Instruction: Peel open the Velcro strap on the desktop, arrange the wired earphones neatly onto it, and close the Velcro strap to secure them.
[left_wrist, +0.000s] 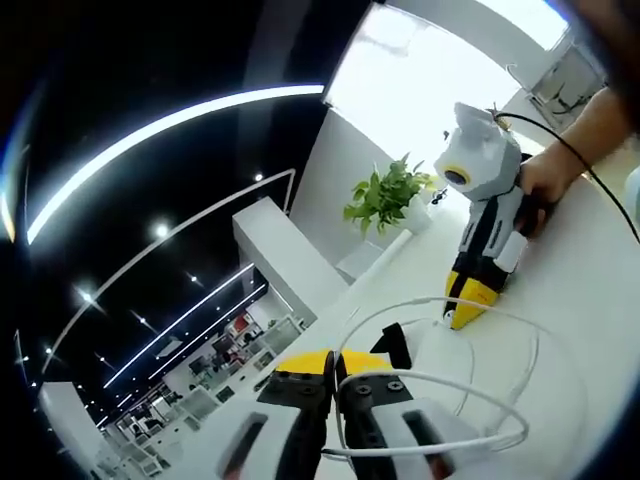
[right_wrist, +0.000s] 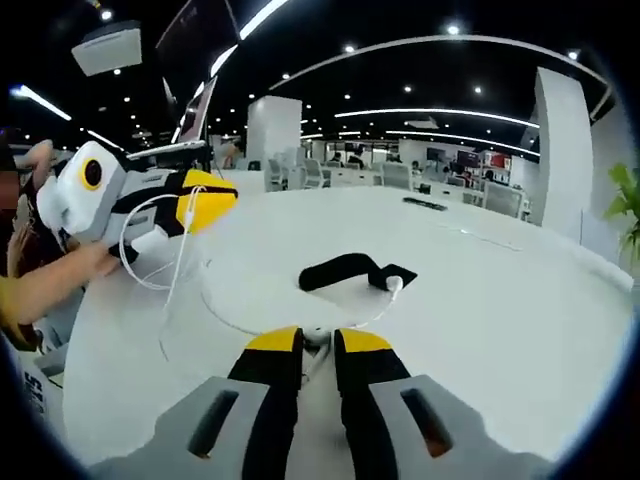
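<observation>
In the left gripper view the left tongs (left_wrist: 335, 375) rise from the bottom with jaws pressed together, pinching the white earphone cable (left_wrist: 455, 385). The cable loops out over the white bench (left_wrist: 590, 290) in wide curves. Just beyond the jaw tips lies the black strap (left_wrist: 392, 345), flat on the bench. Farther off, the right tongs (left_wrist: 466, 305) point down at the bench with the tip on or just above the cable, held by a hand (left_wrist: 545, 185); a potted plant (left_wrist: 385, 195) stands behind.

In the right gripper view the right tongs (right_wrist: 318, 345) look pressed together, seemingly on a bit of white cable, though the grip is hard to make out. The strap (right_wrist: 345, 270) lies ahead with an earbud (right_wrist: 393, 284) at its right end. At the left, the left tongs (right_wrist: 215, 195) hold the cable up off the bench (right_wrist: 500, 290).
</observation>
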